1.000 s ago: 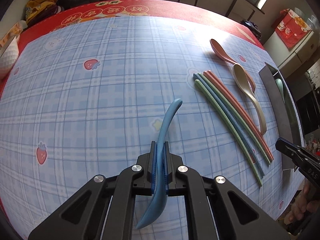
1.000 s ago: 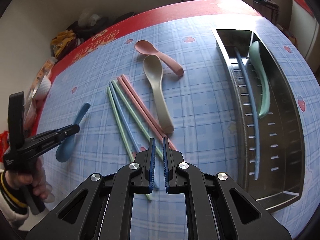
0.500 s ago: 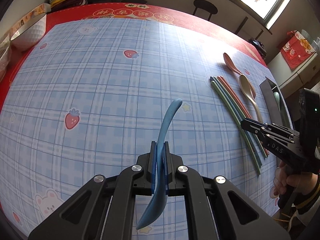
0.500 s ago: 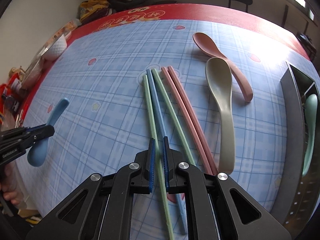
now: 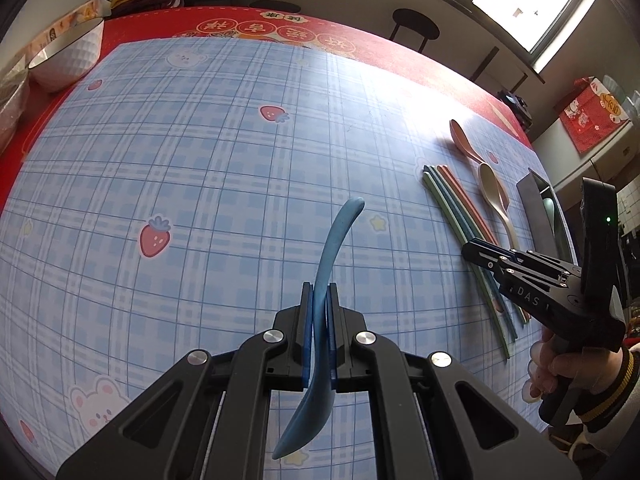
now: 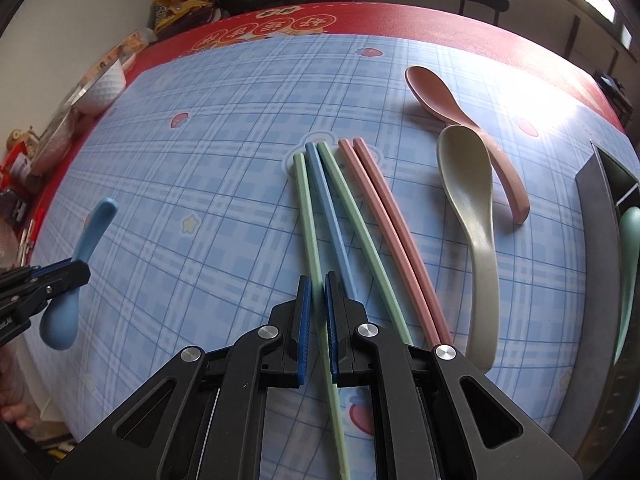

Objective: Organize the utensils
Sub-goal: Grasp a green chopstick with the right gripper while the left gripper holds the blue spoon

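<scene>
- While the left gripper [image 5: 319, 332] has its jaws clamped on the handle of the curved blue plastic spoon [image 5: 322, 308], the spoon hangs above the counter [image 5: 200, 184] with its bowl toward the camera and its handle tip pointing away.
- Over at the other side, the right gripper [image 6: 316, 320] hovers just above the near ends of the chopsticks with its jaws almost closed; the pale green plastic chopstick [image 6: 314, 248] shows through the narrow gap, but it looks to lie on the counter below rather than being pinched, so I judge this gripper empty.
- To do this step well, I would widen those jaws first, lower them astride one chopstick only, and close near its middle so it does not tip.
- Packed against that green one lie a blue plastic chopstick [image 6: 332, 216], a second green chopstick [image 6: 360, 232] and a pair of pink plastic chopsticks [image 6: 392, 224], all touching or nearly so; a careless pinch could catch two.
- Just beyond them rest a beige plastic spoon [image 6: 472, 208] and a pink plastic spoon [image 6: 452, 112], the pink handle passing under the beige bowl.
- At the right edge stands the grey metal utensil tray [image 6: 600, 240], with a mint green spoon [image 6: 628, 272] already inside, the likely goal.
- A white dimpled bowl [image 5: 68, 56] sits well apart at the far left, out of the way.
</scene>
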